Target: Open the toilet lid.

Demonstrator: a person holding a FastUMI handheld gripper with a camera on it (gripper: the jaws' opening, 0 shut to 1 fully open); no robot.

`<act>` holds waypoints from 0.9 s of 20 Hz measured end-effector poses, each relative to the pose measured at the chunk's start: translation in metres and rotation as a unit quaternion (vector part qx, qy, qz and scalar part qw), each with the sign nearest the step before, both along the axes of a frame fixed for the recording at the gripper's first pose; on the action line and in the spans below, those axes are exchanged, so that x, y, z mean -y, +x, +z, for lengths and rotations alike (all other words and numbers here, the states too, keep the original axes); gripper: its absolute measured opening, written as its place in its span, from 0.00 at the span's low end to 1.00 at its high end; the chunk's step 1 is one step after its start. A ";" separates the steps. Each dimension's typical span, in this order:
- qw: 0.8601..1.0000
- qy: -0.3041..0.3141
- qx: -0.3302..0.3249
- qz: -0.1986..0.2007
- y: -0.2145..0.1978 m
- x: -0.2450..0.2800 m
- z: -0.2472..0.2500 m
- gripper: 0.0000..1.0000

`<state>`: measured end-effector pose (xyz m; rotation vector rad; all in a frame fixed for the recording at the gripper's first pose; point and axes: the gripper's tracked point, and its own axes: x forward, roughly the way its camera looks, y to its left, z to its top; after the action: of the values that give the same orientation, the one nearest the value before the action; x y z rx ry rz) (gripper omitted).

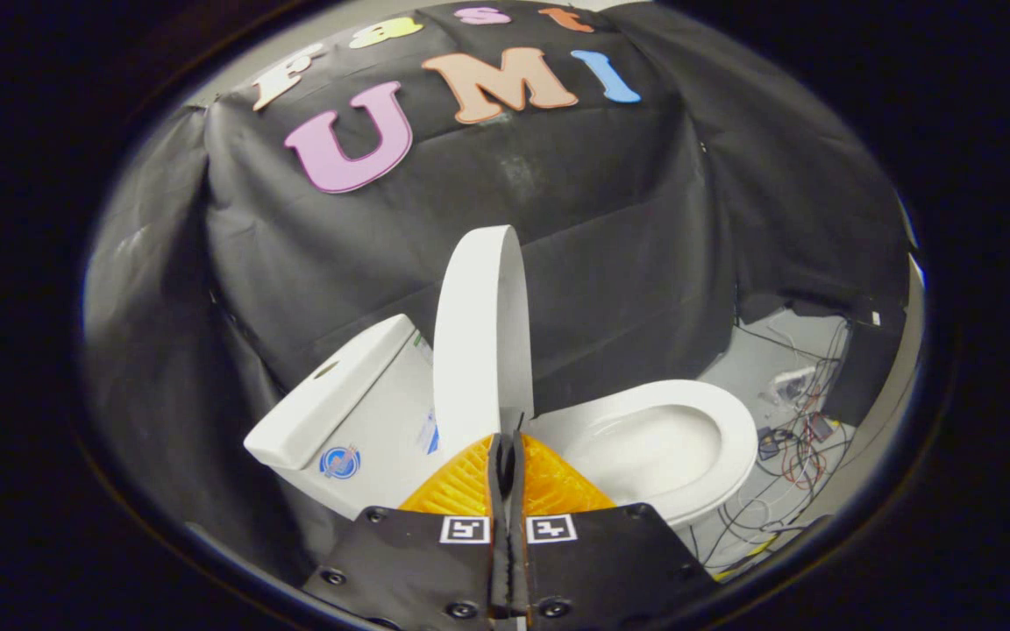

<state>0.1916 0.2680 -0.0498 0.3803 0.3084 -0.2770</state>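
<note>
The white toilet lid (479,333) stands raised, nearly upright, between the tank (330,394) on the left and the open seat (737,429) and bowl (645,451) on the right. My gripper (509,438) is shut, its two fingers pressed together with no gap. The tips sit right at the lid's lower edge, just in front of it. I cannot tell whether they touch the lid. Nothing is held between the fingers.
Black cloth walls close in behind and to the left of the toilet. On the grey floor to the right of the bowl lies a tangle of cables and small devices (790,447).
</note>
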 end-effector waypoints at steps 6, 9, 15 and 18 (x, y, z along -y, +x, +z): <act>1.000 0.000 0.011 0.007 0.011 -0.021 0.006 0.01; 1.000 -0.005 0.011 0.014 0.018 -0.033 0.007 0.01; 0.999 -0.011 0.021 0.041 0.034 -0.066 0.009 0.01; 0.998 -0.013 0.025 0.058 0.042 -0.085 0.009 0.02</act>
<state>0.2336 0.3527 -0.0412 0.3416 0.2770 -0.1575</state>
